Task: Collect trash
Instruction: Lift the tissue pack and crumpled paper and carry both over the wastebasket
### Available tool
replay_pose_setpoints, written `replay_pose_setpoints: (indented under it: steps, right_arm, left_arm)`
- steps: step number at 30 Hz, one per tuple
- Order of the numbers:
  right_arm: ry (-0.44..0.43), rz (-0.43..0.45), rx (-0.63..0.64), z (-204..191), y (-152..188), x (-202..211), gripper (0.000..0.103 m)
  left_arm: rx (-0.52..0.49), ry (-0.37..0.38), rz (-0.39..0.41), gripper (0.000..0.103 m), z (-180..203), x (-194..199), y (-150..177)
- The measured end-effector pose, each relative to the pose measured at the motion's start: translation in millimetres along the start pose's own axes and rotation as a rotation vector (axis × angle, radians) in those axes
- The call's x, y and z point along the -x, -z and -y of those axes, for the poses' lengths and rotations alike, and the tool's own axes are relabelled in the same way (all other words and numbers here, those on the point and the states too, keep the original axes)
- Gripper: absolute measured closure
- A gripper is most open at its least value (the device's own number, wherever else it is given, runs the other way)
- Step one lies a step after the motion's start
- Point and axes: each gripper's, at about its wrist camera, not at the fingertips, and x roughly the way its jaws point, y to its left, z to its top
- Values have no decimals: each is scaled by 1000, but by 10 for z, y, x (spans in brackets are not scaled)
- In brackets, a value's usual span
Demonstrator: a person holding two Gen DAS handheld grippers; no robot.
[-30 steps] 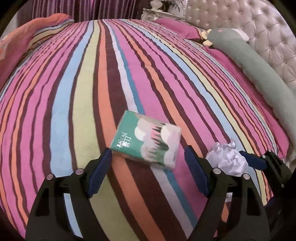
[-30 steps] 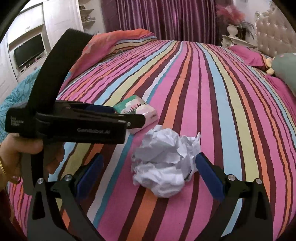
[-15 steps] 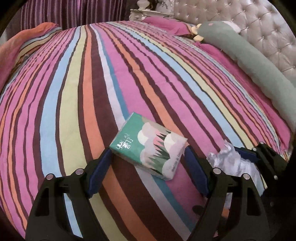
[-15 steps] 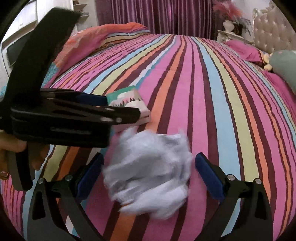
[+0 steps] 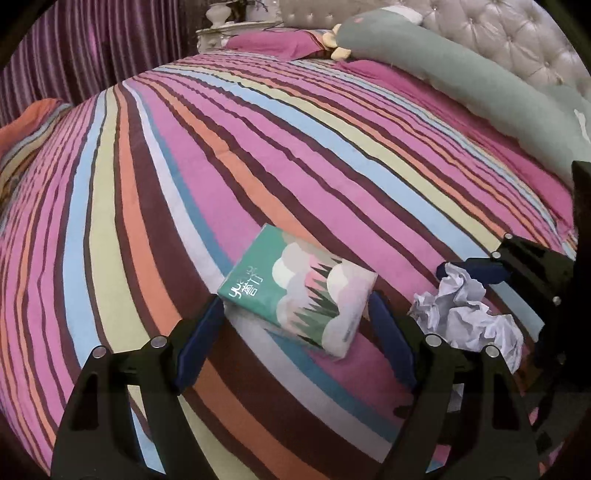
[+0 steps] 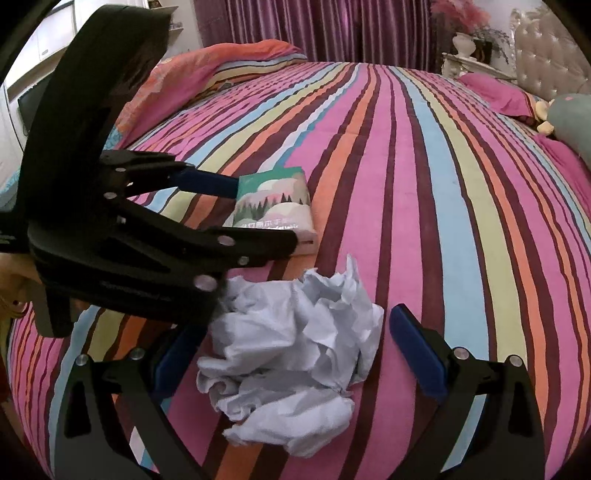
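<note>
Two grippers (image 5: 295, 332) (image 6: 280, 354), both spread wide, are straddling soft, light items: tissue pack (image 5: 299, 291), sides; crumpled paper (image 6: 291, 354), bulk.

A wide bed under a multicoloured striped quilt (image 5: 258, 155) fills the frame; purple pleated curtains (image 6: 314, 29) hang behind, a tufted pale headboard (image 5: 517, 40) upper right.

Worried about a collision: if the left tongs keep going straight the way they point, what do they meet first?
Probably the green tissue pack, lying between the open left tongs on the striped bedspread; depth is uncertain.
</note>
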Motion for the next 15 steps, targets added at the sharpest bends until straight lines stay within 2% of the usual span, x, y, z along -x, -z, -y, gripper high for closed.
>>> replay_pose_setpoints:
  steps: [5, 8, 12, 15]
  right_arm:
    - [13, -6, 4, 2, -9, -28, 9]
    - [26, -8, 9, 12, -21, -34, 23]
    - [12, -6, 1, 55, -24, -31, 27]
    - [28, -13, 32, 21, -22, -45, 29]
  left_arm:
    - [26, -10, 29, 24, -22, -49, -81]
    - [44, 7, 42, 24, -29, -57, -108]
    - [-48, -10, 116, 24, 43, 38, -96]
    - [-87, -15, 91, 20, 66, -26, -110]
